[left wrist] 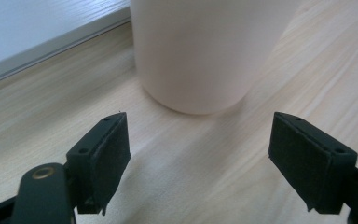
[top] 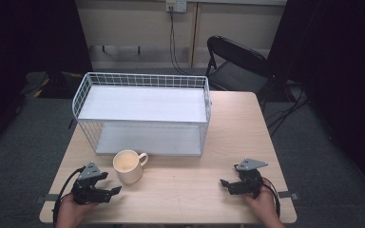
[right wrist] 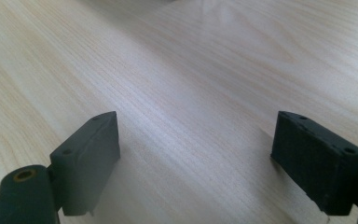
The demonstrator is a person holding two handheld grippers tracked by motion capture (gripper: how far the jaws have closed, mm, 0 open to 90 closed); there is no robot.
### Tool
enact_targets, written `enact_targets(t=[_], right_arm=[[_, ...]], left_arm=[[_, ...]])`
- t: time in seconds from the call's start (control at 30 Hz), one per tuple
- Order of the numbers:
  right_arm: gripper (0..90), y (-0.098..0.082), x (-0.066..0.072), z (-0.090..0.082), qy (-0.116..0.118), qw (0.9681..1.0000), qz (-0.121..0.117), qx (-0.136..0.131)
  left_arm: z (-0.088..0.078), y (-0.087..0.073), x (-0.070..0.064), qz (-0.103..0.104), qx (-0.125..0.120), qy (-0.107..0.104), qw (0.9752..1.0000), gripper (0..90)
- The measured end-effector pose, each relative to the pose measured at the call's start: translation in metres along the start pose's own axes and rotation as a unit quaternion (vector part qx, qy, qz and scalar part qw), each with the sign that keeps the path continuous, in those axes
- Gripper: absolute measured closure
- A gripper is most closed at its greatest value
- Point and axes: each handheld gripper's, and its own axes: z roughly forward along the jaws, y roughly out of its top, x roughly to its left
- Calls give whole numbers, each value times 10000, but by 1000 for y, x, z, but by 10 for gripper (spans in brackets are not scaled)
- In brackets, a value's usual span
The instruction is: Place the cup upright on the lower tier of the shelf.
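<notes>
Pale wood grain of the table (top: 185, 183) runs under both grippers. Seen in the left gripper view, the left gripper (left wrist: 198, 140) has its jaws spread wide with nothing between them, and the cream mug (left wrist: 200, 51) stands upright just beyond their tips. The right gripper (right wrist: 196, 154) is likewise spread over bare wood, well to the right of the mug (top: 129, 166). Behind the mug sits a white wire basket rack (top: 142, 114); the mug's handle seems to point toward it, though it looks small from above. A black folding chair (top: 240, 61) stands beyond the rack.
</notes>
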Motion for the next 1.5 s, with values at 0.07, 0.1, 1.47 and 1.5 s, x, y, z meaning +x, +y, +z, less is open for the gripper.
enact_targets(t=[0.07,0.1,1.47,1.5], right_arm=[[145,0,0,0,1,10000,3,2],[145,0,0,0,0,10000,0,0],[145,0,0,0,0,10000,0,-1],[145,0,0,0,0,10000,1,0]], left_arm=[[-1,1,0,-4,-14,-29,10000,214],[-2,2,1,-23,-31,-19,10000,218],[-26,33,-1,-351,-331,169,9987,284],[-26,34,-1,-359,-339,186,9986,284]])
